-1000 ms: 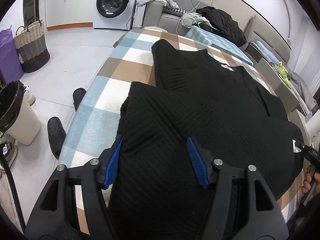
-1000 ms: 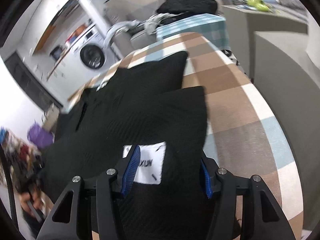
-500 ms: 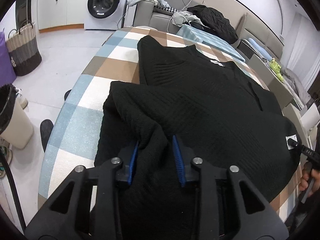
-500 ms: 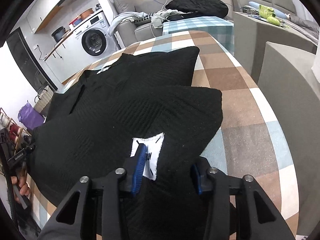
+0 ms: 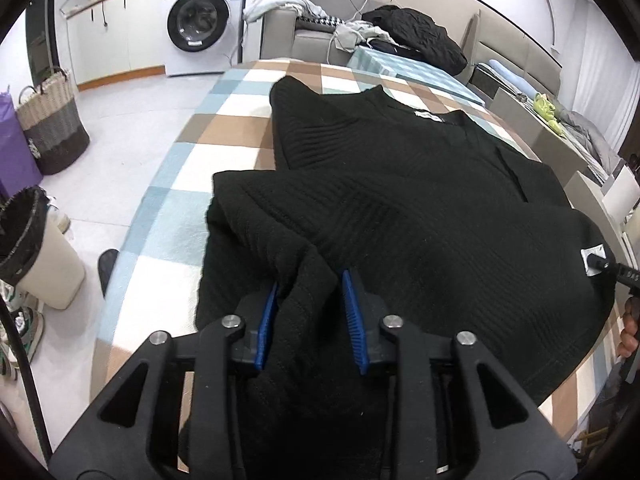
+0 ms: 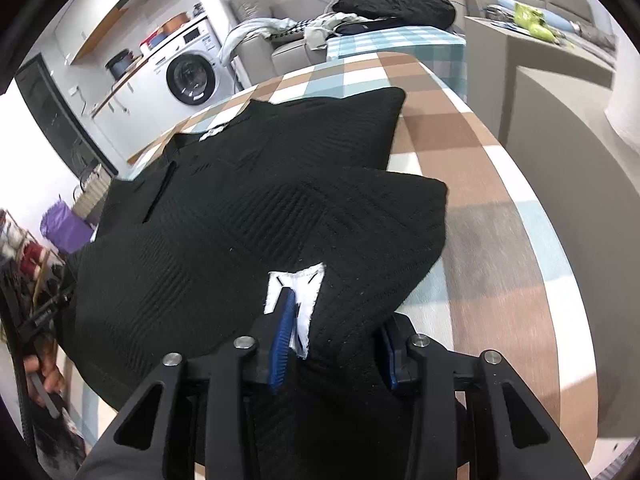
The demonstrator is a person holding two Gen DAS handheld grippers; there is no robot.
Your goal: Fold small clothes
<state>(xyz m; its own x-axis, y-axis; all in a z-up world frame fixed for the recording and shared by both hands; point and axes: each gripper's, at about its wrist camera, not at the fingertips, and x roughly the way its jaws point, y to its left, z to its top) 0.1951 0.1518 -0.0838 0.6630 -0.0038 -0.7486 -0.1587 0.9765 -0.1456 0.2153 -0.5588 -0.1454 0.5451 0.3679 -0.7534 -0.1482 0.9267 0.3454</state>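
Note:
A black ribbed knit top (image 5: 420, 184) lies spread on the checked table (image 5: 224, 128), sleeves folded in, collar label at the far end. My left gripper (image 5: 310, 300) is shut on a bunched fold of the top's near hem. In the right wrist view the same top (image 6: 240, 220) fills the middle. My right gripper (image 6: 336, 340) is shut on the other hem corner, next to a white care label (image 6: 296, 284). The right gripper's tip also shows at the left wrist view's right edge (image 5: 600, 264).
A washing machine (image 5: 200, 28) stands at the back. A sofa with piled clothes (image 5: 400, 32) is behind the table. A bin (image 5: 32, 248) and a woven basket (image 5: 52, 128) stand on the floor at left. A grey block (image 6: 560, 120) stands right of the table.
Both grippers have closed from open onto the hem of the top and bunched the fabric between their pads. The near hem has lifted slightly at both corners.

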